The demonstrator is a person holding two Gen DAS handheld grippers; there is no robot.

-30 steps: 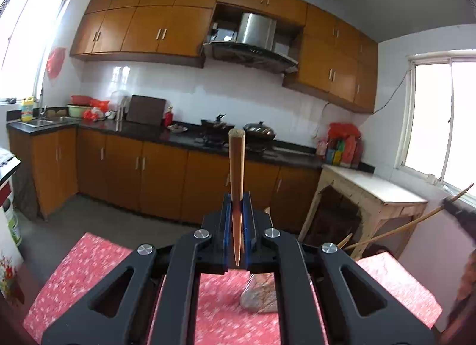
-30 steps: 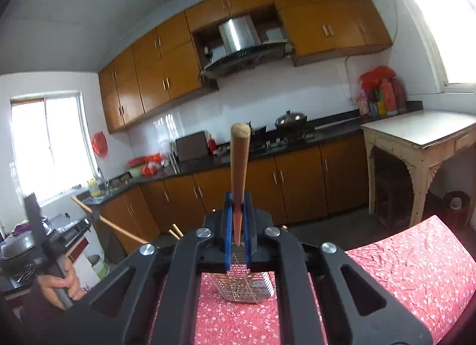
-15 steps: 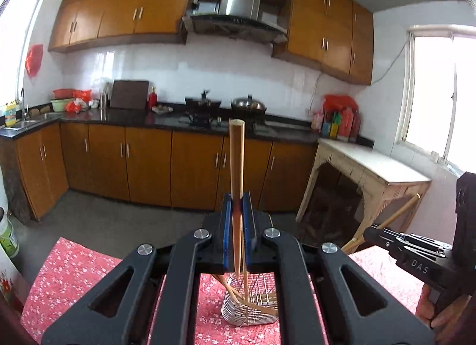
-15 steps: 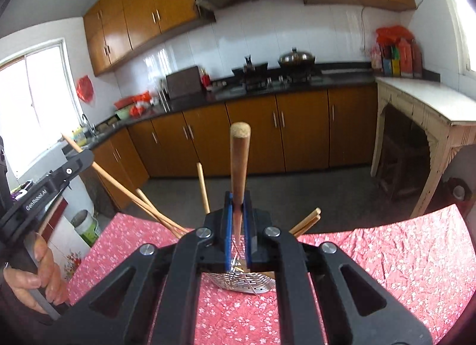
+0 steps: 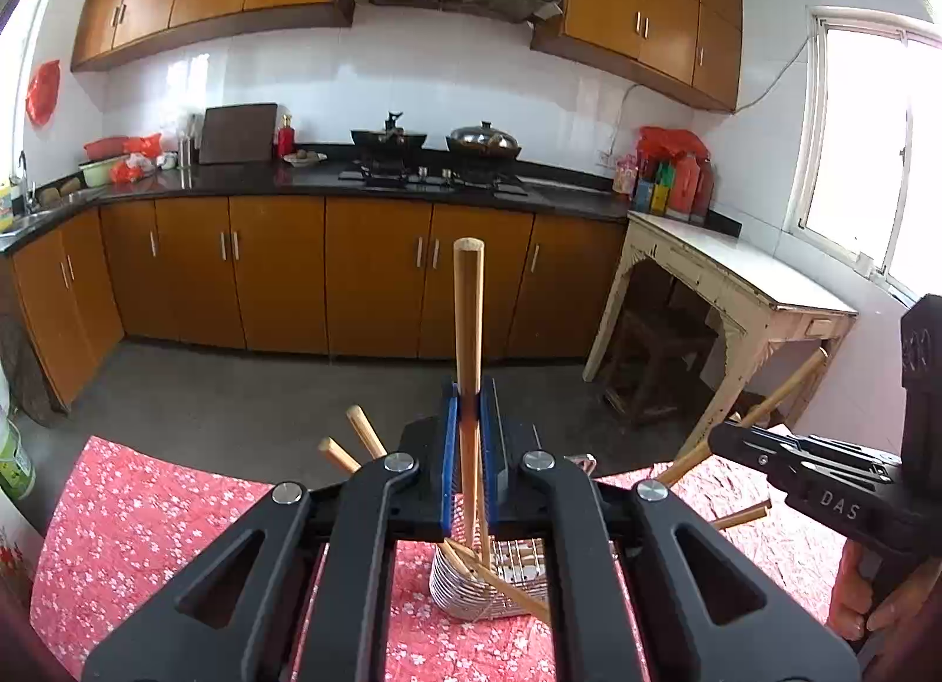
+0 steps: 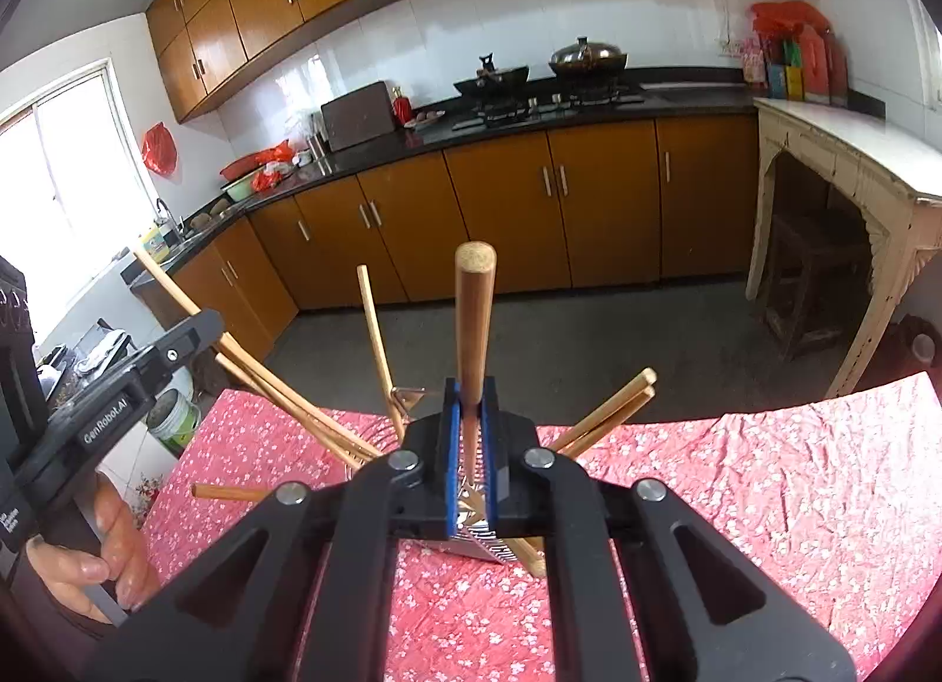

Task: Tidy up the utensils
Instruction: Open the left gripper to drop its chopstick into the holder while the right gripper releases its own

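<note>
My left gripper (image 5: 469, 417) is shut on a wooden chopstick (image 5: 468, 317) that stands upright between its blue pads. Its lower end reaches down into a wire utensil basket (image 5: 488, 588) on the red floral tablecloth (image 5: 147, 517), where several other chopsticks (image 5: 365, 438) lean. My right gripper (image 6: 469, 417) is shut on another wooden chopstick (image 6: 474, 317), also upright, its tip over the same basket (image 6: 477, 535). In the left wrist view the right gripper (image 5: 818, 476) comes in from the right. In the right wrist view the left gripper (image 6: 118, 399) enters from the left.
A person's hand (image 6: 94, 552) grips the left tool; fingers (image 5: 865, 594) hold the right one. Beyond the table lie a grey floor, brown cabinets (image 5: 282, 270) under a black counter with pots (image 5: 483, 140), and a pale side table (image 5: 736, 282) at right.
Both grippers have come down and forward toward the basket, which now sits nearer and lower in both views. The other chopsticks have come into sight. Both grips are unchanged.
</note>
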